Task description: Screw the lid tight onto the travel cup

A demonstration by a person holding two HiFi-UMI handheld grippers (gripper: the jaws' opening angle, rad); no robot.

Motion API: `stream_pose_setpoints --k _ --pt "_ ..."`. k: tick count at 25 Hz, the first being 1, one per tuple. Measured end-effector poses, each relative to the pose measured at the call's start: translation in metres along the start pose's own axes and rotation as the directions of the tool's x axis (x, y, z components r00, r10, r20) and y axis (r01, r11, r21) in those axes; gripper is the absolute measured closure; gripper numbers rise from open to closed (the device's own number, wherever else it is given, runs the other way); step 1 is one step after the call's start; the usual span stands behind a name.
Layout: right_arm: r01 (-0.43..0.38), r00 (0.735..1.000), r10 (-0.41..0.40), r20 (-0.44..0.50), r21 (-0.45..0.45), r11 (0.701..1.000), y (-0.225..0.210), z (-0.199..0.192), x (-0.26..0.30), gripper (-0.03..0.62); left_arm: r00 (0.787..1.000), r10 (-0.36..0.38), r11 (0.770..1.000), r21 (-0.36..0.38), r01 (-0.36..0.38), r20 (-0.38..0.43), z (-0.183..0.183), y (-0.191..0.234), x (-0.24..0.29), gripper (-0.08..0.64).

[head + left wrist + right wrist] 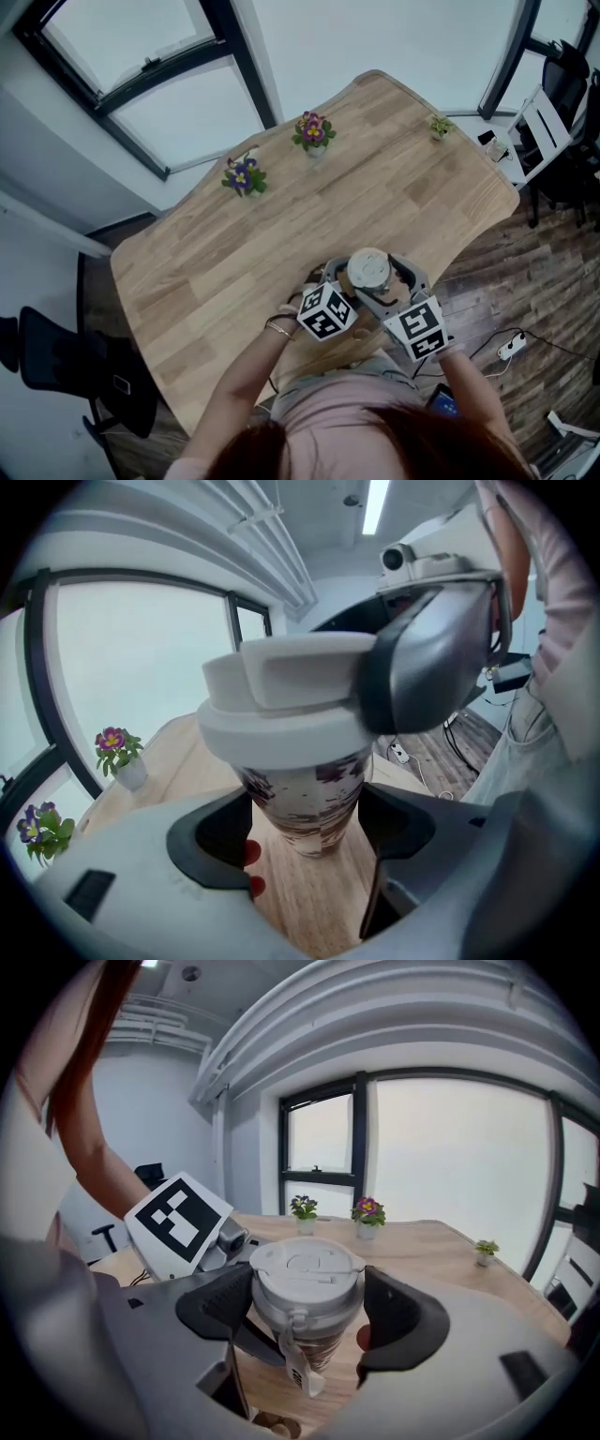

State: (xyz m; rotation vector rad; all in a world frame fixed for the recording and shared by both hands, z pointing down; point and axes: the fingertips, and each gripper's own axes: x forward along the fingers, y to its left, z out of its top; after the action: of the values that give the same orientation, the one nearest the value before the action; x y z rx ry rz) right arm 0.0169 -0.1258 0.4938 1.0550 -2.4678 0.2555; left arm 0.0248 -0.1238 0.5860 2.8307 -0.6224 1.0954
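The travel cup [305,803], patterned brown and white, is held just above the wooden table [281,225] near its front edge. My left gripper [305,829] is shut on the cup's tapered body, one jaw on each side. A white lid [306,1274] sits on top of the cup, and my right gripper [307,1312] is shut on its rim from the opposite side. A small white tab [298,1365] hangs from the lid. In the head view the lid [367,270] shows between the left gripper [349,287] and the right gripper [386,289].
Two potted flowers [244,176] [313,131] and a small green plant [439,126] stand along the table's far edge. A black chair [84,366] is at the left, a white desk [525,131] at the right, and a power strip [511,347] lies on the floor.
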Motion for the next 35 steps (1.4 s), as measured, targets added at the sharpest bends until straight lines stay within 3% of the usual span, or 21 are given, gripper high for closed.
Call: stream_pose_setpoints --k 2,5,8,12,19,26,30,33,35 --pt "-0.005 1.0 0.005 0.004 0.011 1.0 -0.001 -0.001 0.001 0.23 1.0 -0.006 1.0 -0.004 0.006 0.003 0.0 0.001 0.001 0.213" --pt "-0.124 0.991 0.122 -0.054 -0.021 0.992 0.004 -0.005 0.001 0.229 0.998 -0.054 0.998 0.018 0.053 0.013 -0.001 -0.002 0.001 0.213" --pt "-0.238 0.966 0.226 -0.123 -0.098 0.966 0.004 -0.006 0.001 0.229 0.994 -0.11 0.992 0.062 0.109 0.005 0.0 -0.004 0.0 0.213" --pt "-0.294 0.952 0.277 -0.129 -0.143 0.945 0.004 -0.002 0.002 0.229 0.992 -0.123 0.99 0.071 0.123 -0.01 0.0 -0.004 -0.001 0.213" --pt "-0.125 0.992 0.123 -0.039 -0.07 0.99 -0.002 -0.001 0.004 0.23 0.999 -0.052 0.998 0.025 0.052 -0.014 0.001 0.001 0.002 0.213" --pt "0.013 1.0 -0.013 -0.018 0.004 1.0 -0.011 0.002 0.01 0.23 1.0 0.014 1.0 -0.022 -0.014 -0.003 0.002 0.01 0.006 0.213" --pt "-0.107 0.993 0.107 -0.051 0.003 0.994 -0.005 -0.002 0.007 0.229 1.0 -0.023 1.0 -0.014 0.023 0.011 0.002 0.009 0.006 0.213" --pt "-0.229 0.969 0.225 -0.102 -0.031 0.973 -0.003 -0.006 0.001 0.229 0.997 -0.079 0.996 0.034 0.078 0.007 0.001 0.005 0.005 0.213" --pt "-0.273 0.957 0.263 -0.124 -0.067 0.96 -0.005 -0.008 0.002 0.23 0.994 -0.105 0.993 0.055 0.105 -0.001 0.001 0.003 0.004 0.213"
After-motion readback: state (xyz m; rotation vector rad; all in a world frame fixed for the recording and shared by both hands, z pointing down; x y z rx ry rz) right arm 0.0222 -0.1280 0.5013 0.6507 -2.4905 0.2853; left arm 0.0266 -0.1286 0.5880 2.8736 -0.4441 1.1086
